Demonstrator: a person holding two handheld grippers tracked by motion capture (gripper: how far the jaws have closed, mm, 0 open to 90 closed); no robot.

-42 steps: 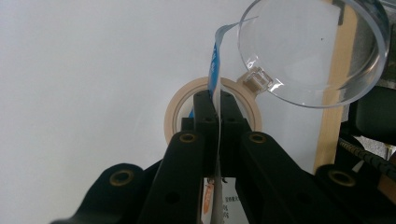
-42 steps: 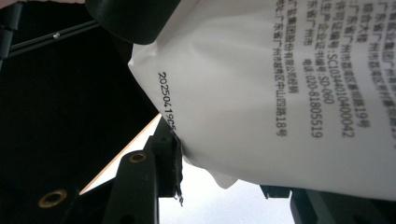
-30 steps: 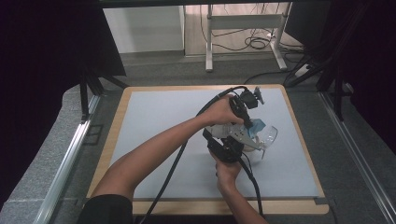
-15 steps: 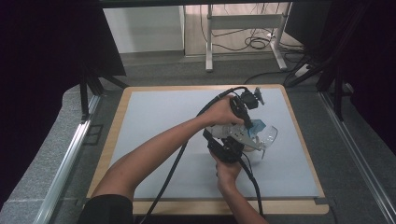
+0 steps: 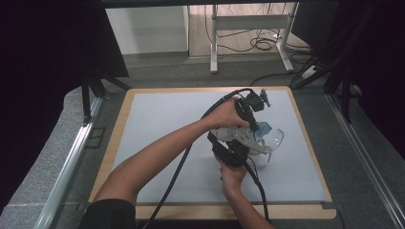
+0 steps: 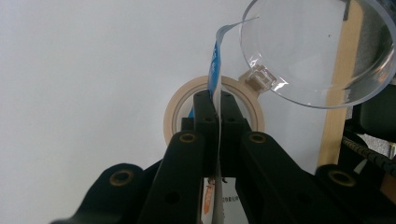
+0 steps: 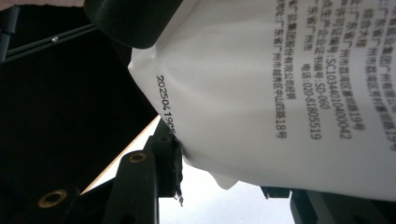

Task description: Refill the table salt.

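The white printed plastic pouch point(image 7: 289, 93) looks light, soft and slippery; best held by its flat sealed edge, above the clear glass bowl point(image 6: 317, 51). The left gripper point(image 6: 212, 105) is clenched on its thin edge; the right gripper point(image 7: 173, 158) grasps the pouch's body.

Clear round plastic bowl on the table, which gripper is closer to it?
Left. The left gripper pinches a white-and-blue packet right beside the rim of the clear plastic bowl; the right gripper sits farther back, toward the person.

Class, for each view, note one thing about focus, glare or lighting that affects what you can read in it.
High view: dark surround, evenly lit pale grey mat. Left gripper view: glare glints on the clear plastic bowl; the near black jaws look soft. Right gripper view: the white printed packet is bright and close, its print sharp against a black background.
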